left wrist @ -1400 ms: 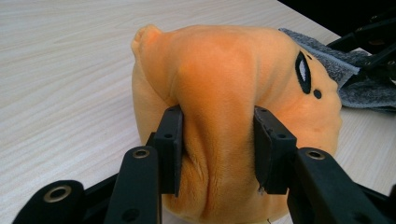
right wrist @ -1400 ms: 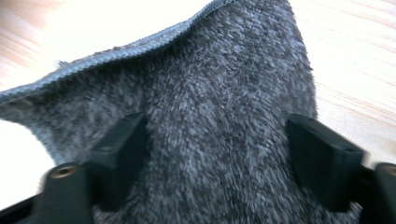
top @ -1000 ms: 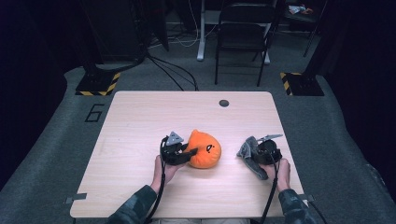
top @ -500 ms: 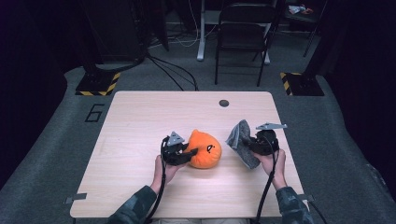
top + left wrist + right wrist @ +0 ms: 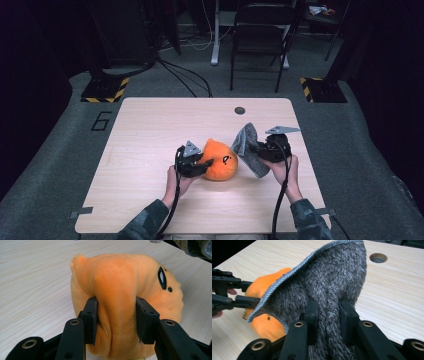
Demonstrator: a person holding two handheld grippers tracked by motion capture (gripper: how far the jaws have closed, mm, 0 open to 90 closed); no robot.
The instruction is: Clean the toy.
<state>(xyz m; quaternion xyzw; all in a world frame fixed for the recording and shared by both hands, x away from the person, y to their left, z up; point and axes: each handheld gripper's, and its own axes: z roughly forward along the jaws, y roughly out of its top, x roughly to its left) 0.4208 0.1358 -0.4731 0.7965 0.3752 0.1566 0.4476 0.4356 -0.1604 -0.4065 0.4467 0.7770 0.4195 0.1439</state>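
Pale wood table point(image 5: 150, 150), dark room behind, chair point(image 5: 260, 35) at far side, cable hole point(image 5: 240, 110) near far edge.

Orange plush point(image 5: 220, 161) resting near middle of table, slightly toward near edge. Left gripper point(image 5: 196, 165) clamped on plush from left; jaws narrowed, a thick fold of fabric pinched between pads point(image 5: 91, 315). Plush pinned on tabletop, apparently not lifted.

Right gripper point(image 5: 264, 150) just right of plush, jaws closed on bunched grey cloth point(image 5: 248, 145). Cloth held up off table, free edge point(image 5: 294, 270) spread toward plush, close beside it; contact not clear.

Step in hand, by judgement: bringing cloth to plush, to wipe or cover it, left side steadying.

Next move likely calls for: carrying cloth left and down onto top of plush, keeping grip firm on both, avoiding collision of right jaws with left gripper.
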